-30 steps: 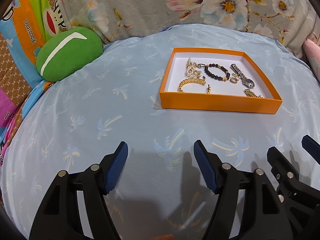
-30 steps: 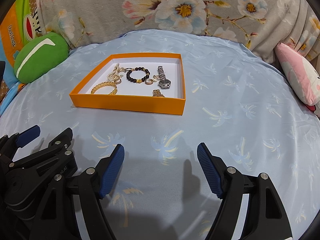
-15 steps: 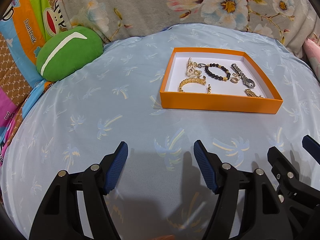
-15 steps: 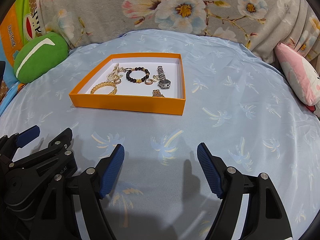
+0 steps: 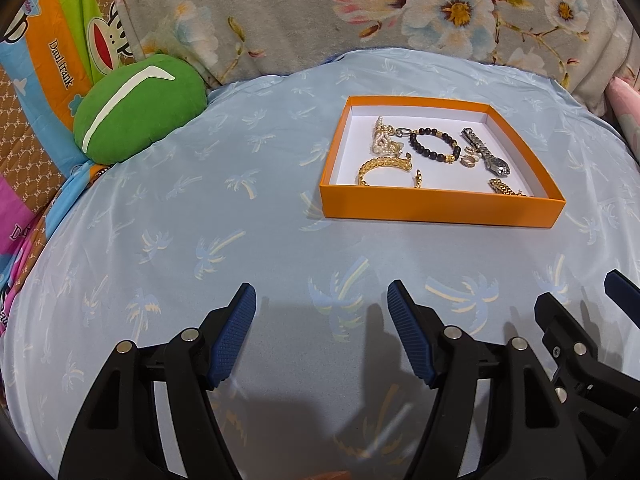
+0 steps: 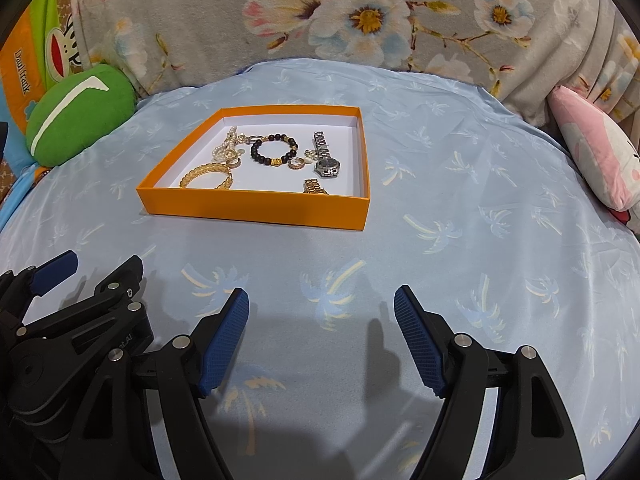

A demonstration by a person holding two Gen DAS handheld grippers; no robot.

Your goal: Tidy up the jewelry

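Presently both tongs, left [image 5: 321, 300] and right [image 6: 321, 306], stand released and empty over the palm-print sheet [image 5: 200, 220]. Orange box [image 6: 256, 208], centre-left in the right view, holds black bead bracelet [image 6: 274, 150], silver watch [image 6: 326, 158] and gold bracelet [image 6: 208, 174].

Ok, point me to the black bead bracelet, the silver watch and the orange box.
black bead bracelet [image 6: 274, 150]: right wrist view, on its lower beads.
silver watch [image 6: 327, 164]: right wrist view, on the dial.
orange box [image 6: 256, 206]: right wrist view, on its near wall.

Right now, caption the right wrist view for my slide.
Open right gripper hovers over palm-print sheet, facing the orange box holding bracelets and a watch.
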